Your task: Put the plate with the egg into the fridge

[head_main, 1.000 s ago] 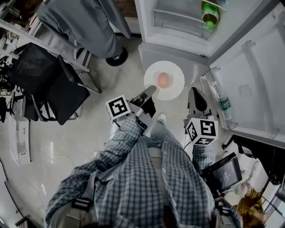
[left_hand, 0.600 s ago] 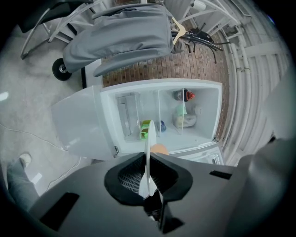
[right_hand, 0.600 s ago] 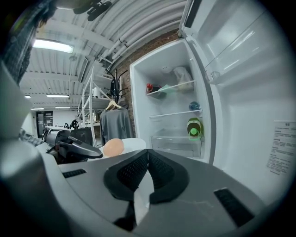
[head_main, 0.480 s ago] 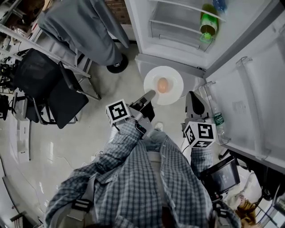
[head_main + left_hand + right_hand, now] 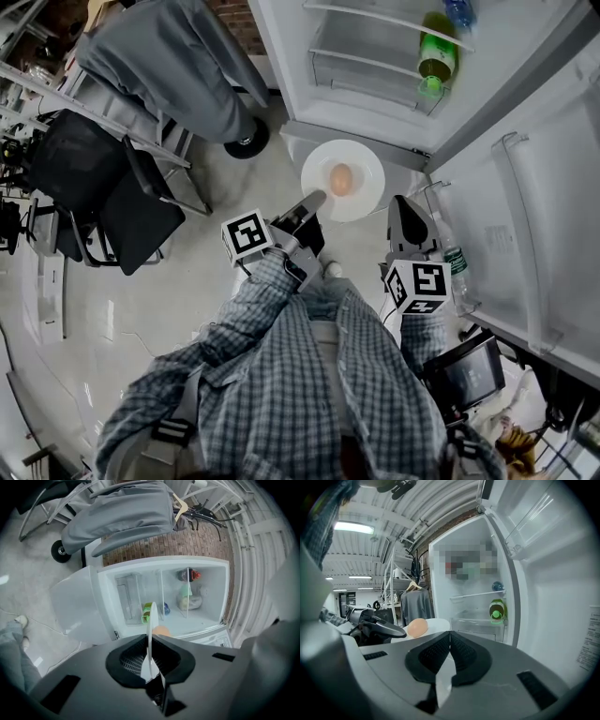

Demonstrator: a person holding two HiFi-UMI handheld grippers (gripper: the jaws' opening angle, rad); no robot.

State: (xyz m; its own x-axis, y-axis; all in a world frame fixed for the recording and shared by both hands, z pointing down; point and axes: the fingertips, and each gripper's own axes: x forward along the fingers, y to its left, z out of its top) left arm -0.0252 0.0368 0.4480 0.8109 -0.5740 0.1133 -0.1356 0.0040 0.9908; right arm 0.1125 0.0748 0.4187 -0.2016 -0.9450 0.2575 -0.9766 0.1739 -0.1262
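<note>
Left gripper (image 5: 316,198) is clamped on the near rim of the plate (image 5: 361,192); in the left gripper view the plate (image 5: 150,625) runs edge-on between the closed jaws. Egg (image 5: 341,178) sits about mid-plate, slightly toward the left gripper side. The plate is held level in the air over the floor (image 5: 234,178), just outside the fridge (image 5: 375,103), at the front edge of the open compartment, not on any shelf. Right gripper (image 5: 406,202) is beside the plate's right edge, not touching it; its jaws are closed tip to tip with nothing in them (image 5: 450,633). From that view the egg (image 5: 417,626) shows to the left, above the jaws. Green bottle (image 5: 434,56) lies on a shelf toward the right wall of the fridge. Door (image 5: 525,187) is swung open on the right, with a bottle (image 5: 454,264) in its lower rack. A grey garment (image 5: 178,66) and a black chair (image 5: 103,178) are off to the left, well apart from the plate.
</note>
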